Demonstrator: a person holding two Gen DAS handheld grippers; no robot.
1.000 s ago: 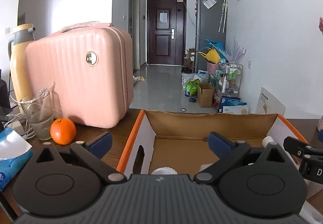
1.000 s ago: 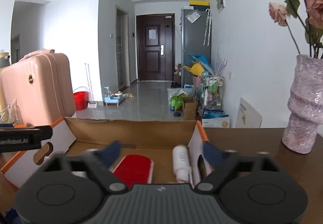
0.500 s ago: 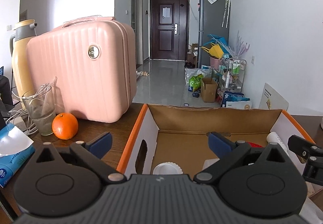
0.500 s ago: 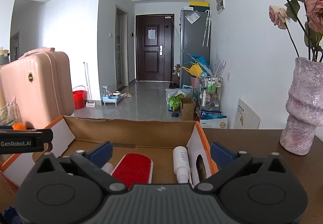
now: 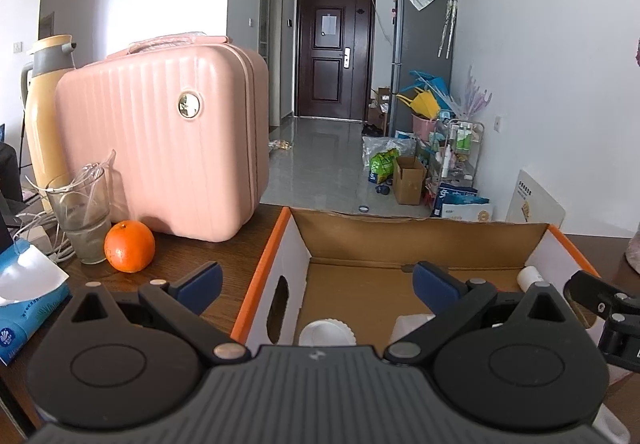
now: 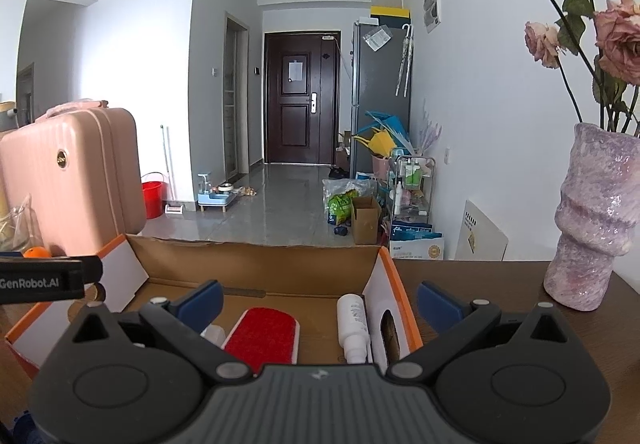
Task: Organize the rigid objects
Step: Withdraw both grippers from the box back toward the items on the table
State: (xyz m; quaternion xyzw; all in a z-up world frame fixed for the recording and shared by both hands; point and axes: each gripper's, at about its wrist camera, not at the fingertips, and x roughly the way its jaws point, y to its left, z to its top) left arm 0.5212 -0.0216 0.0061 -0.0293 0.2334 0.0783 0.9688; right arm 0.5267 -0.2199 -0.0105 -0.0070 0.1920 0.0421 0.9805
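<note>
An open cardboard box with orange edges (image 5: 276, 256) (image 6: 256, 264) sits on the dark wooden table. Inside it lie a red brush (image 6: 262, 334), a white bottle (image 6: 352, 320) and a white ribbed cap (image 5: 326, 332). My left gripper (image 5: 316, 284) is open and empty, raised over the box's left wall. My right gripper (image 6: 318, 302) is open and empty, raised over the box's right wall. Each gripper's body shows at the edge of the other's view.
A pink hard case (image 5: 160, 155), a yellow thermos (image 5: 44, 107), a glass (image 5: 80, 215), an orange (image 5: 129, 246) and a blue tissue pack (image 5: 24, 292) stand left of the box. A purple vase with roses (image 6: 596, 219) stands on the right.
Both grippers have risen and drawn back a little from the box, staying open. The things in the box have not moved.
</note>
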